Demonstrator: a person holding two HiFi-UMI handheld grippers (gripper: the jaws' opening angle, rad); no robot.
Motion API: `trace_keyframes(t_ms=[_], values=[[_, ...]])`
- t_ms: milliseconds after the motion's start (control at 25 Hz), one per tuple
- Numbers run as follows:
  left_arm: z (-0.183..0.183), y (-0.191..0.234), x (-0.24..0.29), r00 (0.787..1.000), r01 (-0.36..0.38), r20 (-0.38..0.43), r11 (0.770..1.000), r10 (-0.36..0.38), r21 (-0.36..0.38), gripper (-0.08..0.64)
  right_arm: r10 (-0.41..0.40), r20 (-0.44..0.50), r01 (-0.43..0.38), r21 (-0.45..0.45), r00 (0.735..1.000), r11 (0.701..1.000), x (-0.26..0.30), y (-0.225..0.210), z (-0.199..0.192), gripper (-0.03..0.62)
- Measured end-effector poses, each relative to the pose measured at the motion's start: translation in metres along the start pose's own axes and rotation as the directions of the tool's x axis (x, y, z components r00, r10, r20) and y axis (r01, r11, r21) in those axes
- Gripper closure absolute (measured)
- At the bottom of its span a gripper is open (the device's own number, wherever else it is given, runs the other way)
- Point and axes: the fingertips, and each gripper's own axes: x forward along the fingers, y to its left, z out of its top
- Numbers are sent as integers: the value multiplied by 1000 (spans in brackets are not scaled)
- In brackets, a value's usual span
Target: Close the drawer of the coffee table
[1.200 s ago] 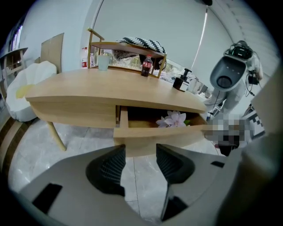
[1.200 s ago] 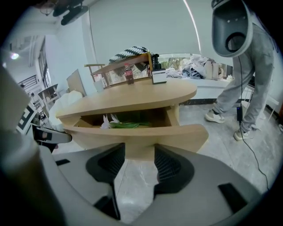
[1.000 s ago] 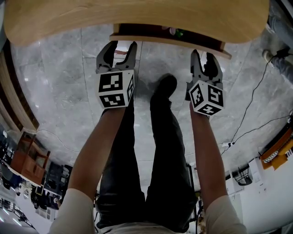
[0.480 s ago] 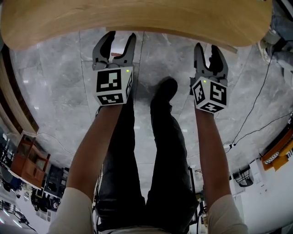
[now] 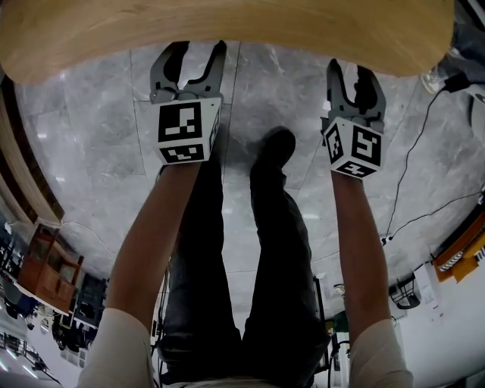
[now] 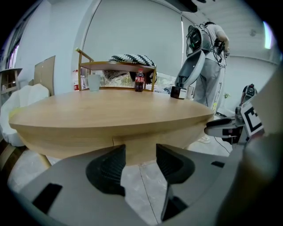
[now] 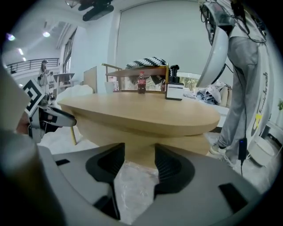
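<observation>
Facing the closed drawer [image 6: 140, 150], flush in the curved edge of an oval, smooth light-wood coffee table [image 5: 227, 23] bearing a dark-filled cola bottle [image 6: 139, 81] and a translucent cup [image 6: 93, 82], with left gripper [image 5: 197, 53] and right gripper [image 5: 351, 76] both spread, empty.

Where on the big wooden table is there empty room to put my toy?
The near and middle of the table top is bare, from the front edge almost to the back. It is crowded only along the far edge, where the cup, bottle and dark box stand.
</observation>
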Motion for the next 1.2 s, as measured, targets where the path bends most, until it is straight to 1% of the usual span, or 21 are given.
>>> trace_keyframes(t_ms=[240, 440, 640, 800, 880, 1040, 1120, 1200], values=[[4, 4, 10, 1000, 7, 19, 1000, -7, 13, 330, 0, 18, 1, -26, 1000, 1000, 11, -2, 3, 364], [11, 6, 16, 1000, 8, 24, 1000, -9, 18, 330, -5, 27, 6, -23, 1000, 1000, 17, -6, 10, 364], [7, 8, 18, 1000, 12, 21, 1000, -12, 23, 330, -6, 28, 7, -39, 1000, 999, 20, -5, 7, 368], [11, 7, 16, 999, 27, 27, 1000, -27, 8, 330, 0, 22, 1, -49, 1000, 999, 18, -6, 10, 365], [9, 5, 10, 999, 29, 17, 1000, -29, 12, 330, -5, 7, 5, -45, 1000, 999, 12, -8, 8, 365], [-2, 3, -16, 999, 22, -39, 999, -20, 45, 331, -12, -42, 9, -61, 999, 998, -15, -12, -2, 365], [0, 2, -31, 999, 20, -49, 998, -17, 52, 331, -16, -64, 12, -74, 998, 997, -32, -16, -4, 365], [7, 5, -43, 999, 14, -52, 998, -11, 55, 331, -25, -79, 20, -64, 997, 998, -47, -20, 0, 365]])
